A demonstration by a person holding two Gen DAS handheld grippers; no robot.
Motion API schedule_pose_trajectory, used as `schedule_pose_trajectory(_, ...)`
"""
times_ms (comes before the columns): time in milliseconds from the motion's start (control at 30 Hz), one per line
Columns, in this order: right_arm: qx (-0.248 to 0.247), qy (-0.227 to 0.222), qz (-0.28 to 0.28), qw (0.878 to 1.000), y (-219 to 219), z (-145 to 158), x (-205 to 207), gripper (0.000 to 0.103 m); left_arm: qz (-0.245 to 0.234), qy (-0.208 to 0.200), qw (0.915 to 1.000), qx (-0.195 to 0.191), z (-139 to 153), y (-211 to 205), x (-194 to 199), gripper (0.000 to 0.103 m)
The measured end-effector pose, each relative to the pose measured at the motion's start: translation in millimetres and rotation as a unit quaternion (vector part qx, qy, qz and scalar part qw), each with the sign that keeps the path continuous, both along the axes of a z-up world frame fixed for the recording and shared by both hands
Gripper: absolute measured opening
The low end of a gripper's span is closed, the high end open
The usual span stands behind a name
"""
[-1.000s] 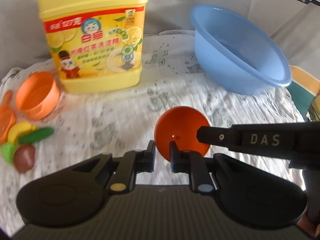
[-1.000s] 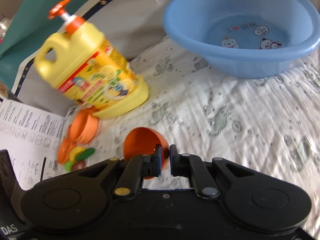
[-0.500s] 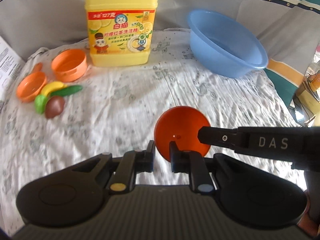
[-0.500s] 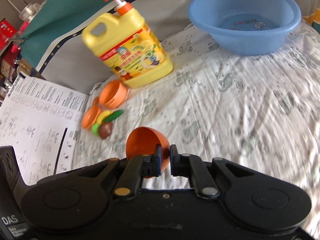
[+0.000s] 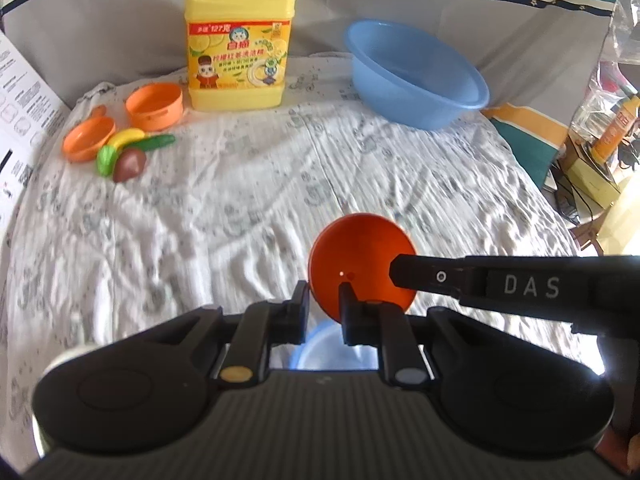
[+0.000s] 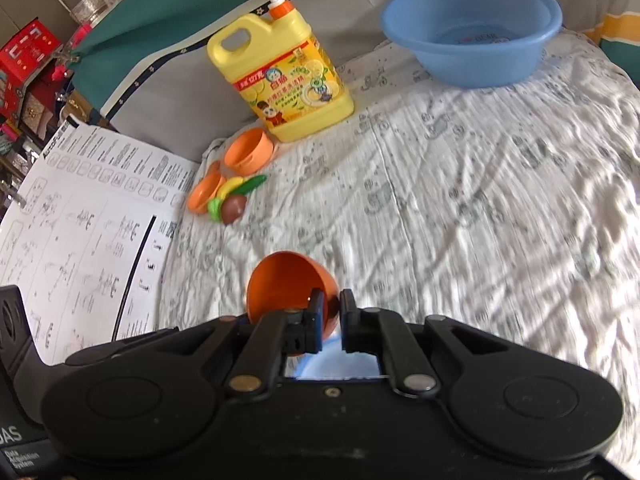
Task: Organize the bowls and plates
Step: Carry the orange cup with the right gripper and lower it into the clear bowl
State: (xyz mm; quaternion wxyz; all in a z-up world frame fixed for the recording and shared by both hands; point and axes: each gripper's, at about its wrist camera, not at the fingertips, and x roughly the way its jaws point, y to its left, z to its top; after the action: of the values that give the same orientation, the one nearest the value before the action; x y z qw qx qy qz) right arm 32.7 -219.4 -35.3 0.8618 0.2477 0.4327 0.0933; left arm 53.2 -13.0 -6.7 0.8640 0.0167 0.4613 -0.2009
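Note:
A small orange bowl point(image 5: 360, 268) is held tilted above the white cloth; it also shows in the right wrist view point(image 6: 288, 288). My left gripper point(image 5: 324, 304) is shut on its near rim. My right gripper point(image 6: 331, 312) is shut on its opposite rim, and its finger reaches in from the right in the left wrist view point(image 5: 440, 278). A pale blue dish point(image 5: 332, 348) shows below the bowl, mostly hidden by the grippers; it also shows in the right wrist view point(image 6: 336, 360). An orange cup point(image 5: 154, 106) and an orange plate point(image 5: 86, 142) lie at the far left.
A yellow detergent jug point(image 5: 238, 40) stands at the back. A large blue basin point(image 5: 416, 76) sits at the back right. Toy fruit and vegetables point(image 5: 128, 154) lie by the orange plate. A printed sheet point(image 6: 80, 224) lies at the left edge.
Both grippers have pulled back and up from the jug and basin with the orange bowl between them. The pale blue dish has come into view below the bowl.

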Motion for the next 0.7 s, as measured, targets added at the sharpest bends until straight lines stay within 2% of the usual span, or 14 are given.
schedule_pose_trajectory(267,-0.005,0.017,0.011,1.000,3.0,-12.3,-27.9,0.009,0.000,0.023,0.9997,-0.001,-16.7,6.2,-30.1,0.015)
schedule_pose_trajectory(700,-0.005,0.046,0.018,0.999,5.9,-31.9,-29.8,0.010,0.001,0.047,0.9989,0.006,-36.1,5.5,-32.8,0.015)
